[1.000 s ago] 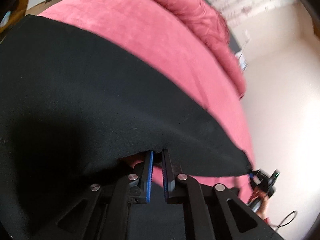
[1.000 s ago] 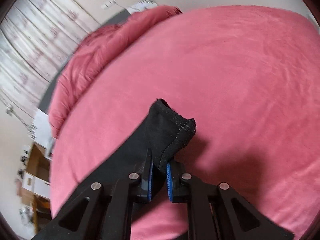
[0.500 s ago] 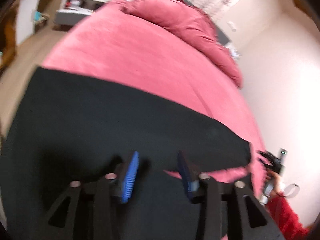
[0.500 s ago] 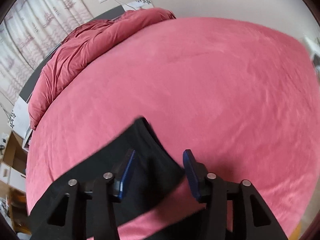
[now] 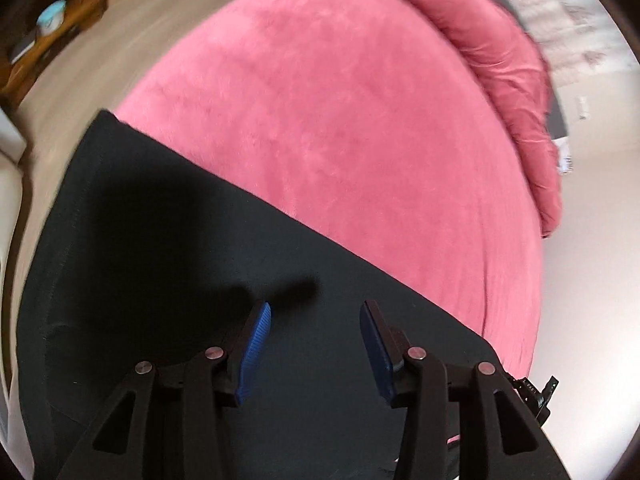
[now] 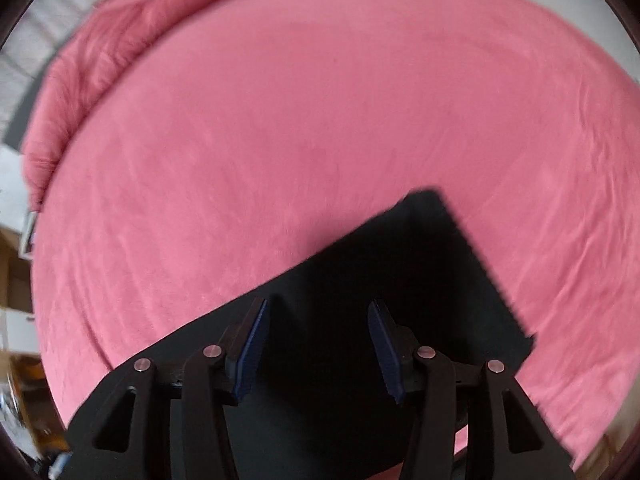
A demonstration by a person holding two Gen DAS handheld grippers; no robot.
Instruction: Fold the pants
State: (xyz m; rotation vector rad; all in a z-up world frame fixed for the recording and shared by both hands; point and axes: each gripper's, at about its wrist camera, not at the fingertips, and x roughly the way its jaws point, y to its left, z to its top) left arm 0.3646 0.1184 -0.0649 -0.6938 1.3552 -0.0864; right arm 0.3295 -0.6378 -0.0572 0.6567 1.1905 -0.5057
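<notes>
Pink bed cover (image 5: 360,128) fills most of both views, with a bunched red duvet (image 5: 504,64) at the far end, near the curtain (image 5: 568,20). Wood floor (image 5: 132,40) on the left with a brown shelf unit (image 5: 60,28) holding a light blue tub (image 5: 51,22). White wall (image 5: 592,220) on the right.

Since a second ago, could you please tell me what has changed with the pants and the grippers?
Both grippers let go: the left gripper and right gripper opened their fingers and drew back. The black fabric pants now lie flat on the pink plush bedspread, which is unchanged.
</notes>
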